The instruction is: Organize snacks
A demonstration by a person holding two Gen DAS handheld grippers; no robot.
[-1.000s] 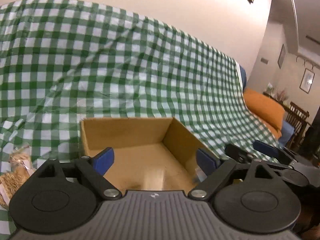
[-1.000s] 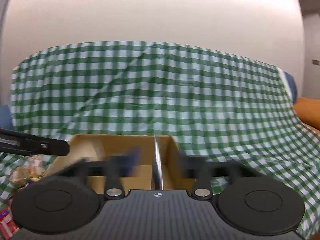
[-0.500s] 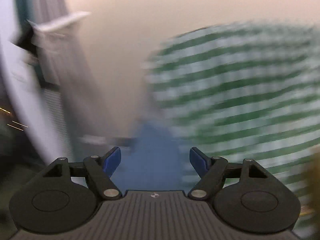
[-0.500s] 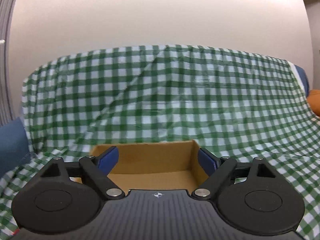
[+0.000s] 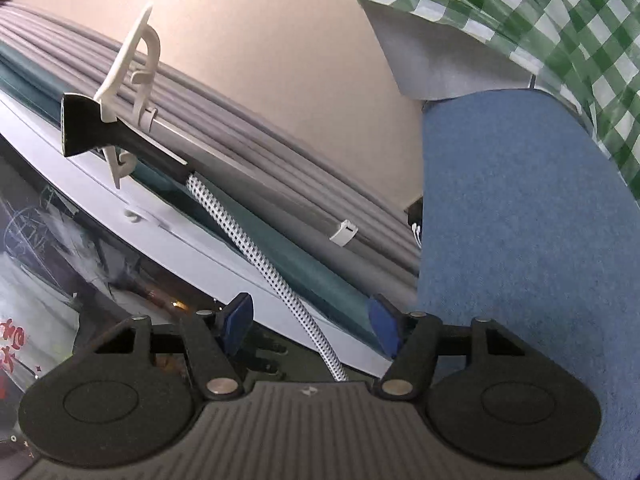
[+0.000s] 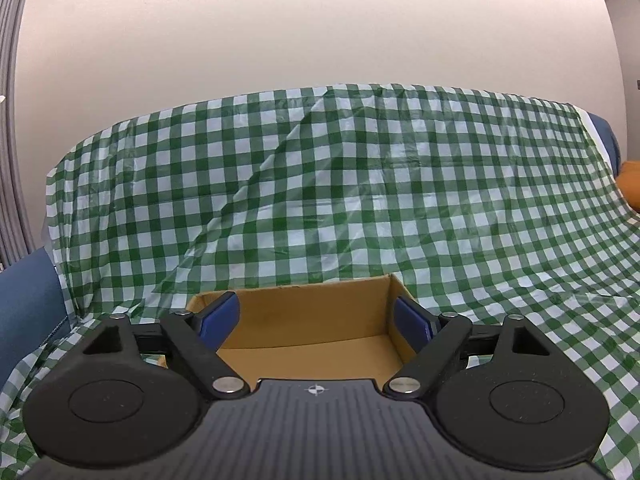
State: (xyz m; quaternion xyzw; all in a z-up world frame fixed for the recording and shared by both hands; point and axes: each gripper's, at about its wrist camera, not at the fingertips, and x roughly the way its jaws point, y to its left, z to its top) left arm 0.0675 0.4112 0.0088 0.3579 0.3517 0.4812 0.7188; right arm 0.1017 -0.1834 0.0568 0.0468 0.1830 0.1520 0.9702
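My right gripper [image 6: 316,312] hangs open and empty just in front of an open cardboard box [image 6: 308,356]. The box stands on a green-and-white checked cloth [image 6: 360,180] and looks empty where its inside shows. My left gripper [image 5: 310,316] points away from the box, tilted, toward a window and the sofa's blue arm [image 5: 520,220]. Its jaws are closing with nothing between the blue pads [image 5: 238,318]. No snack shows in either view.
In the left wrist view a black steamer head [image 5: 92,128] with a white dotted hose [image 5: 256,256] hangs before grey curtains [image 5: 280,152] and a dark window [image 5: 40,260]. The checked cloth's edge [image 5: 580,20] hangs at the upper right. An orange cushion [image 6: 630,184] sits far right.
My left gripper swung left away from the box and rolled, so it now faces the sofa arm and window, with its jaws narrower. The right gripper stays over the box.
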